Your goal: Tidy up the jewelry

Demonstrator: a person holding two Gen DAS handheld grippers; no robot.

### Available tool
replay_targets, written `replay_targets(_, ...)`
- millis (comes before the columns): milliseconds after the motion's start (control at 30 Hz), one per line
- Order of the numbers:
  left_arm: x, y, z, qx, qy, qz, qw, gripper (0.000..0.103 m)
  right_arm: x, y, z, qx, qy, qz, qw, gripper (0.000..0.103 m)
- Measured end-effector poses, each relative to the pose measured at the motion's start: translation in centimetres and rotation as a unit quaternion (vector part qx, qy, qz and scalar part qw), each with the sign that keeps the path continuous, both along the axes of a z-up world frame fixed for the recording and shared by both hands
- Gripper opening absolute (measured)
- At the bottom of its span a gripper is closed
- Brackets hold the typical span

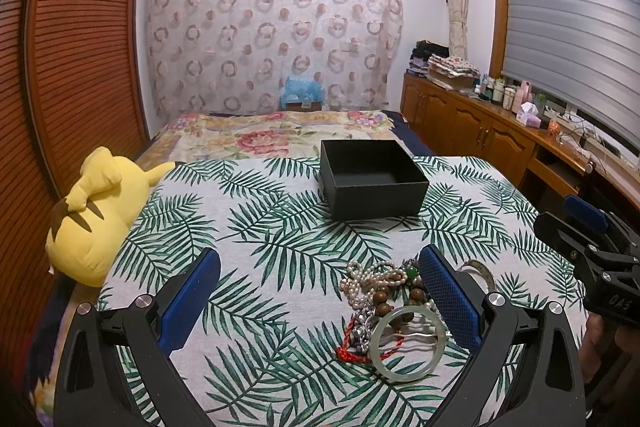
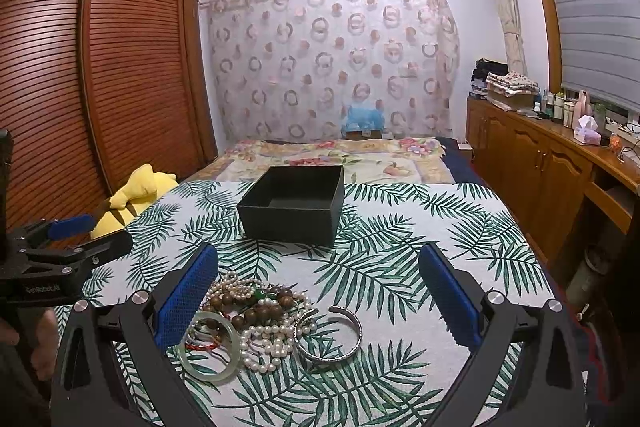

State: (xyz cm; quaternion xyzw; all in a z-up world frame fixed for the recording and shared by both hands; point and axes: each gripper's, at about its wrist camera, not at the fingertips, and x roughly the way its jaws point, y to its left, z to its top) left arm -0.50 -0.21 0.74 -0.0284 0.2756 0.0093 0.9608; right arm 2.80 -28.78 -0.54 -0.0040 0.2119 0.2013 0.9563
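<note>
A heap of jewelry lies on the leaf-print cloth: a pale jade bangle, pearl strands, brown wooden beads, a red cord and a silver cuff. The heap also shows in the left wrist view, with the bangle nearest. An open black box stands empty behind it, also in the left wrist view. My left gripper is open, just left of the heap. My right gripper is open above the heap. Neither holds anything.
A yellow plush toy lies at the cloth's left edge. A floral bedspread stretches behind the box. A slatted wooden wardrobe is on the left, wooden cabinets with bottles on the right.
</note>
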Motion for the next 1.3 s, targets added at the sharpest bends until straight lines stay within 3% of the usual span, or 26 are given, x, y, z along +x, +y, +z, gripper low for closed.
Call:
replay_targets(500, 0.2, 0.3, -0.1, 0.004, 0.006, -0.002, 1.0000, 0.096, -0.1, 0.5, 0.0, -0.001, 0.006, 0.008, 1.000, 0.101)
replay_targets(900, 1.4, 0.1, -3.6, 0.003, 0.050, -0.028, 0.9984, 0.096, 0.4, -0.2, -2.5, -0.006, 0.036, 0.036, 0.999, 0.101)
replay_targets(1300, 2.6, -0.5, -7.0, -0.003, 0.102, -0.054, 0.9934, 0.096, 1.6, -1.4, -5.6, -0.018, 0.082, 0.049, 0.995, 0.086)
